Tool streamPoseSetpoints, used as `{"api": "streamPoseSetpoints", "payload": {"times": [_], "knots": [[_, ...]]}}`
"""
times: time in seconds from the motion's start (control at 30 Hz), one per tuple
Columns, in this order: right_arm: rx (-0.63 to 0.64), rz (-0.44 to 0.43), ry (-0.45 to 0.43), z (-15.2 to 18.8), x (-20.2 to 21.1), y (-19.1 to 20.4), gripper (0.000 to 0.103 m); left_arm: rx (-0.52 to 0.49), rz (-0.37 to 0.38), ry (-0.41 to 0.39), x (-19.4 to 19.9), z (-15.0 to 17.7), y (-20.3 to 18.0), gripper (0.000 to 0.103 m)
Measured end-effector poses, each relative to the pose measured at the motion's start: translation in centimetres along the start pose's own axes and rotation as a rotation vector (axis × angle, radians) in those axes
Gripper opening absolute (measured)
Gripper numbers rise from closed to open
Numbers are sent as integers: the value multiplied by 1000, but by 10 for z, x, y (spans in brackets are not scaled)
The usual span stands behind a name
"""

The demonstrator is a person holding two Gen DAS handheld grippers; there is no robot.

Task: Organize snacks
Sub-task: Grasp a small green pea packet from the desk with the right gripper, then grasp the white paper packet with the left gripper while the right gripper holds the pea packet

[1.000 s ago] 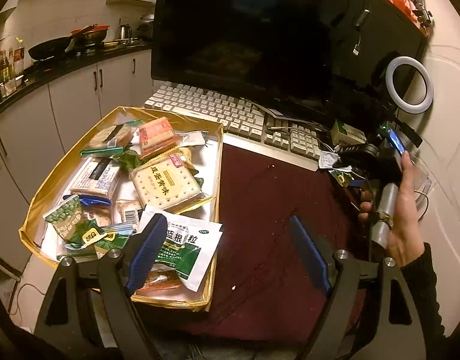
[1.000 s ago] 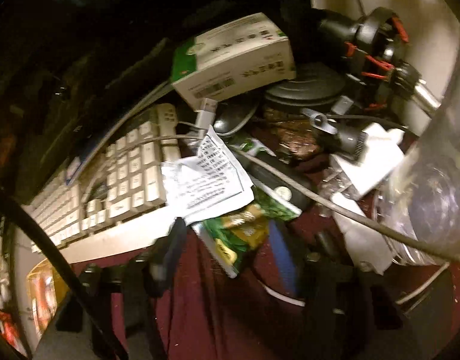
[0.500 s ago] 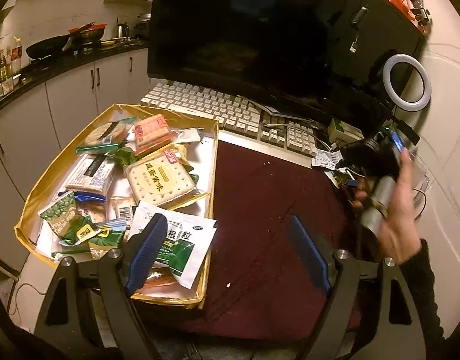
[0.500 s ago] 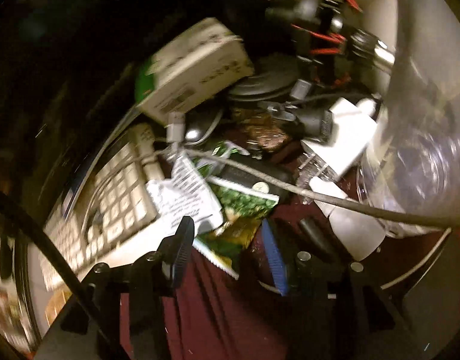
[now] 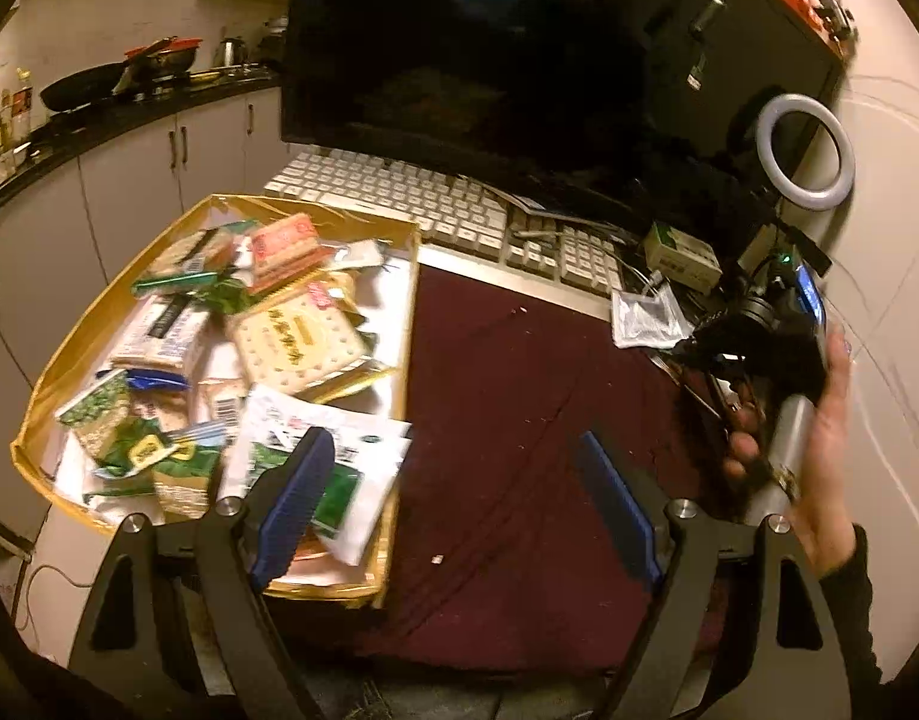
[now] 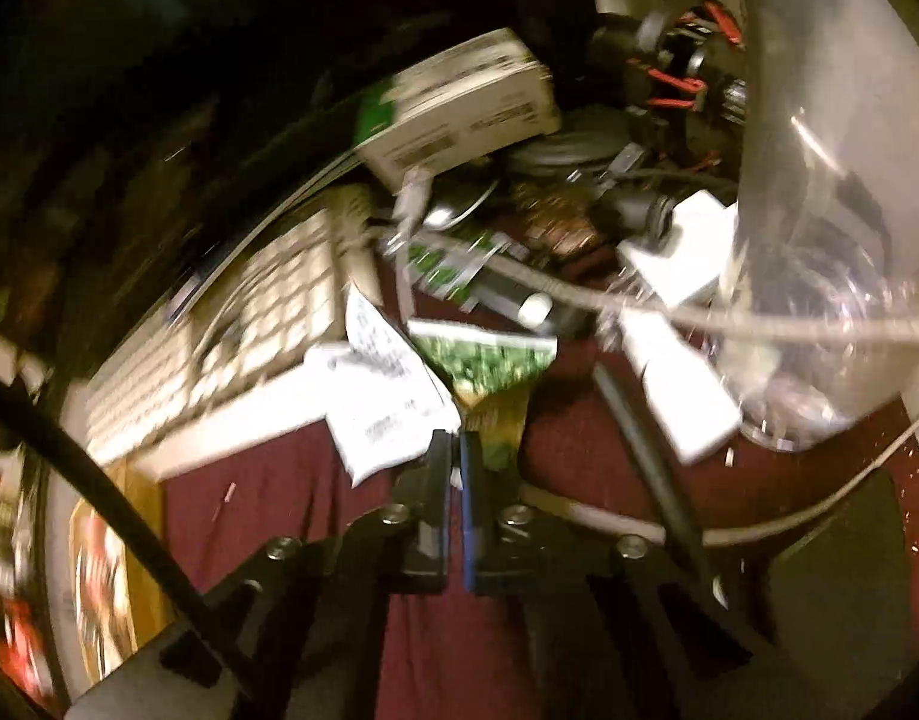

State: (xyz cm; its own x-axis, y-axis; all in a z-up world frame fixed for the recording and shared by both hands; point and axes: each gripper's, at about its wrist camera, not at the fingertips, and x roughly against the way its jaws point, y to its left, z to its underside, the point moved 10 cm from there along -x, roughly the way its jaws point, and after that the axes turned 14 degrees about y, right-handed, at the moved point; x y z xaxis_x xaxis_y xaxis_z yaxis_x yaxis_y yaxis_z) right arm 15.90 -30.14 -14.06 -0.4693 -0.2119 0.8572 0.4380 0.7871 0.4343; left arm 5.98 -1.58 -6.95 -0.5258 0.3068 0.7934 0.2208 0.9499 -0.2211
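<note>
**Right gripper closes on the green pea packet**

While most print is too blurred or small to read, the large square cracker packet (image 5: 296,341) in the gold-walled cardboard tray (image 5: 69,354) carries Chinese characters, and barcodes show on the white-and-green carton (image 6: 459,108) at 12 o'clock in the right wrist view.

Half a second ago the right gripper (image 6: 455,462) stood with its jaws wide apart short of the green-and-yellow pea snack packet (image 6: 489,369). Now the jaws are pressed nearly together on that packet's near edge, beside the crumpled white printed sachet (image 6: 381,396), on the dark red cloth (image 6: 267,492) at the keyboard's (image 6: 249,324) right end.

The left gripper (image 5: 453,504) hangs spread wide and empty, as before, its left finger over the white-and-green pouch (image 5: 351,480) at the tray's near corner. At 3 o'clock the right hand (image 5: 819,438) grips the other tool's handle.
</note>
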Motion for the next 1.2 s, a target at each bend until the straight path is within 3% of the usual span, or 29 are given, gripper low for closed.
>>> {"api": "streamPoseSetpoints", "payload": {"times": [0.17, 0.27, 0.33, 0.37, 0.4, 0.43, 0.5, 0.63, 0.83, 1.0, 1.13, 1.2], "knots": [[132, -77, 13, 23, 7, 9, 0, -93, 24, 68, -21, -10, -32, 84], [151, -44, -19, 28, 2, 7, 2, -162, 36, 112, -38, -23, -56, 84], [142, -21, -37, 30, 3, -2, 17, -191, 49, 144, -52, -34, -70, 84], [127, -34, -43, 32, 5, -6, 37, -193, 60, 163, -61, -41, -77, 84], [109, -74, -56, 32, 6, -9, 48, -182, 74, 194, -72, -50, -84, 84], [98, -100, -60, 27, 6, -8, 50, -165, 88, 227, -84, -59, -90, 84], [100, -121, -59, 25, 4, -6, 50, -154, 101, 286, -105, -73, -104, 84], [87, -128, -102, 28, 11, -17, 50, -203, 55, 337, -143, -99, -140, 84], [53, -133, -158, 29, 21, -29, 52, -184, 33, 419, -198, -123, -181, 84], [41, -120, -159, 29, 21, -32, 51, -132, 1, 447, -227, -133, -195, 84], [5, -131, -186, 27, 27, -38, 51, -142, -32, 516, -253, -131, -199, 84], [-8, -125, -203, 28, 31, -41, 52, -148, -72, 488, -257, -136, -195, 84]]}}
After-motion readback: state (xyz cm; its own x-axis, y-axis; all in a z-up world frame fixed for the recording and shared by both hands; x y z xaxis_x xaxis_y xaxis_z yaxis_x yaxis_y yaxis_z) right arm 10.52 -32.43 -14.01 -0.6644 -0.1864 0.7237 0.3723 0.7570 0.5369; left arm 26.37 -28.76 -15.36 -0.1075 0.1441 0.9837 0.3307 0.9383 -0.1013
